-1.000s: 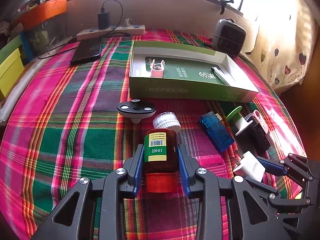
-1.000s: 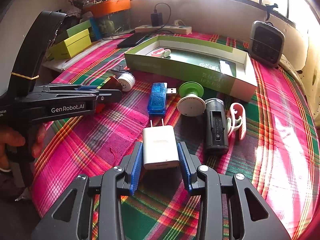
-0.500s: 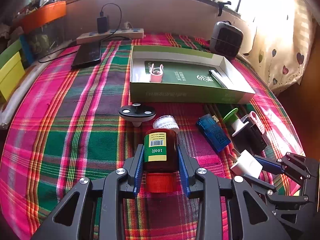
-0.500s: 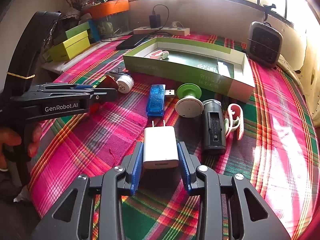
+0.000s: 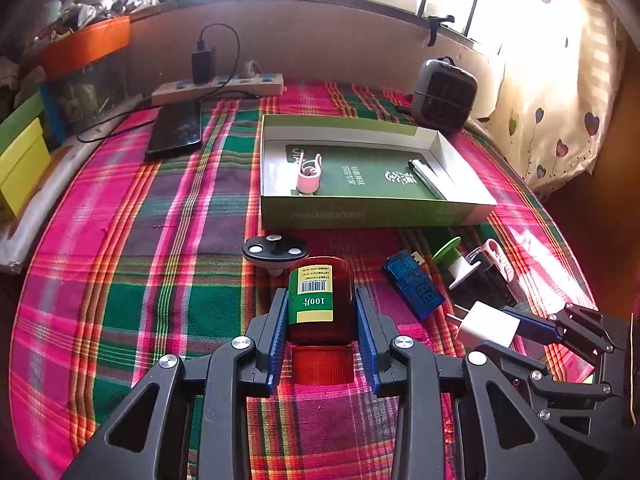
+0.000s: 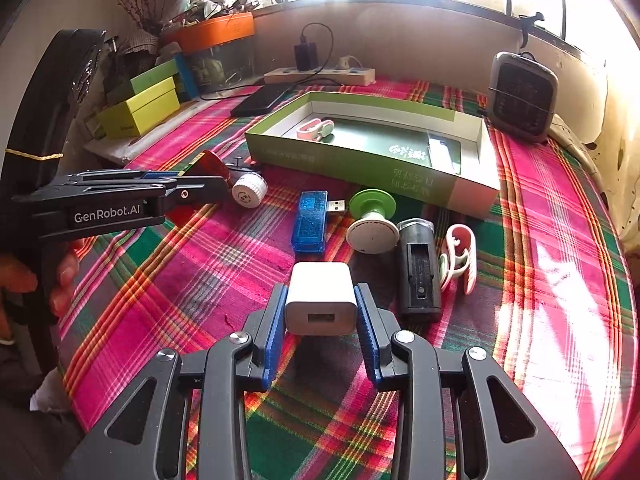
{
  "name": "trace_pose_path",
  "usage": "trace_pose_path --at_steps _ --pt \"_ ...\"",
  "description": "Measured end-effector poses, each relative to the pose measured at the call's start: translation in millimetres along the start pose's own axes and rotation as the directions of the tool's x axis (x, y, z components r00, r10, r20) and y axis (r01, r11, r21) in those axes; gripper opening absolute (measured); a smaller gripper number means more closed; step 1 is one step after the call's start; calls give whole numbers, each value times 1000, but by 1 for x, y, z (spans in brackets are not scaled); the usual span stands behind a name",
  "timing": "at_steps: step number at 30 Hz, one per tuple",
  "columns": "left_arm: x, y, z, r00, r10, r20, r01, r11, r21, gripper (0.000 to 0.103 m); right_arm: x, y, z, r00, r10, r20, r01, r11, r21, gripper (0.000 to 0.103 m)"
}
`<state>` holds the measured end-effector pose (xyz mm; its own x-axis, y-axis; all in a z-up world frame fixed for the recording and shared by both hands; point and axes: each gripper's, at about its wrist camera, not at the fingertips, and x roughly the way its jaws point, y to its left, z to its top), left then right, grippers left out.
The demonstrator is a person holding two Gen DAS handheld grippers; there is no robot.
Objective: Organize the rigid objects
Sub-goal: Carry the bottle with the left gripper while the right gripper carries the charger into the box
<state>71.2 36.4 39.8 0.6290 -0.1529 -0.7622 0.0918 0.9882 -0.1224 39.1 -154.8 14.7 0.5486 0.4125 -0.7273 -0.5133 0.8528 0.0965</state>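
Now left gripper (image 5: 321, 322) jaws pinch a glossy cylindrical bottle (image 5: 321, 302); right gripper (image 6: 321, 322) jaws, a boxy white charger (image 6: 321, 298).

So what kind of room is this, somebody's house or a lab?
It looks like a lived-in home, not a lab. A plaid tablecloth covers the table under a sunny window, a heart-print curtain hangs at the side, and a phone charges from a power strip by the wall.
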Motion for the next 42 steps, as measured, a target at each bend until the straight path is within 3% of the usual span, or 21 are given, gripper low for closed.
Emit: trace_pose_path --at_steps 22,42 --pt "6 2 58 998 -33 44 31 999 40 31 -5 -23 64 993 -74 94 73 997 10 34" --pt "64 7 105 998 -67 12 66 996 54 31 55 -45 122 992 -113 55 112 993 23 34"
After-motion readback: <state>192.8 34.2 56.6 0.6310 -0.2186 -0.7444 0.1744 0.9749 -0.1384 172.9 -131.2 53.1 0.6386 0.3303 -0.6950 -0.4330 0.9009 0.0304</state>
